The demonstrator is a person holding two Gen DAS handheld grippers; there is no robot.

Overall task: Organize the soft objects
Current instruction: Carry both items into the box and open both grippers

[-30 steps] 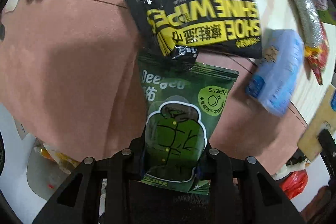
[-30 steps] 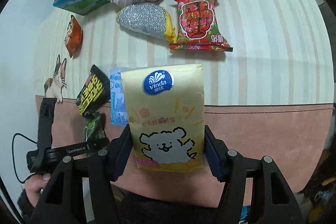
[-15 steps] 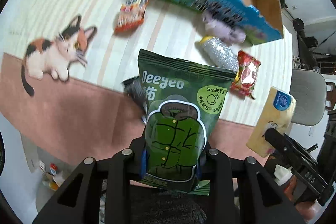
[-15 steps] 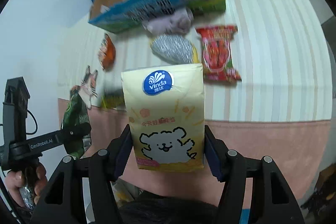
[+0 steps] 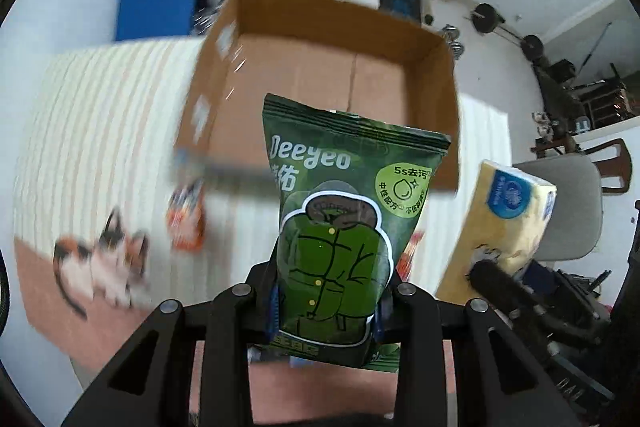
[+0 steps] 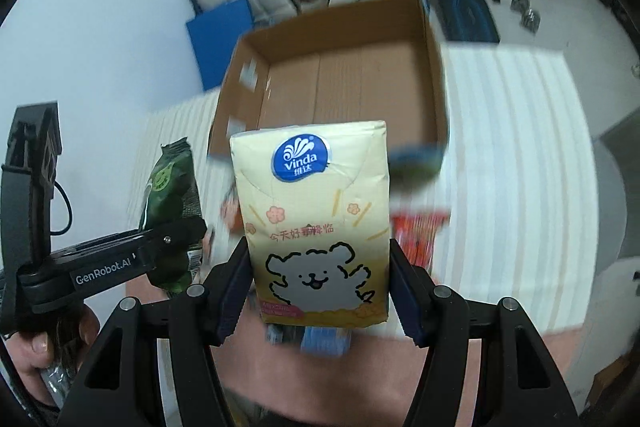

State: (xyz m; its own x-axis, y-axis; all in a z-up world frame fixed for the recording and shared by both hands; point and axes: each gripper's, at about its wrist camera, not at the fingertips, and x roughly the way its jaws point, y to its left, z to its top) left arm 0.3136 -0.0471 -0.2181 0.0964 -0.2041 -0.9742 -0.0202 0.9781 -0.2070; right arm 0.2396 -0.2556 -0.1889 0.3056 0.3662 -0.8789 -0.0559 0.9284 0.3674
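Observation:
My left gripper point(image 5: 326, 301) is shut on a green Deeyeo wipes pack point(image 5: 340, 227), held upright in the air in front of an open cardboard box point(image 5: 320, 27) with a bare brown floor. My right gripper point(image 6: 320, 287) is shut on a yellow Vinda tissue pack point(image 6: 316, 219), also raised before the same box point(image 6: 340, 39). The tissue pack shows at the right of the left wrist view point(image 5: 504, 223). The green pack point(image 6: 172, 211) and left gripper show at the left of the right wrist view.
An orange snack packet point(image 5: 186, 223) and a red snack packet point(image 6: 420, 235) lie on the striped cloth point(image 5: 100, 131) in front of the box. A cat print point(image 5: 100, 263) marks the cloth. A grey chair point(image 5: 572, 211) stands to the right; gym gear lies beyond.
Both grippers have lifted and tilted up with their packs. The views swung from the table items toward the open box, which now fills the middle.

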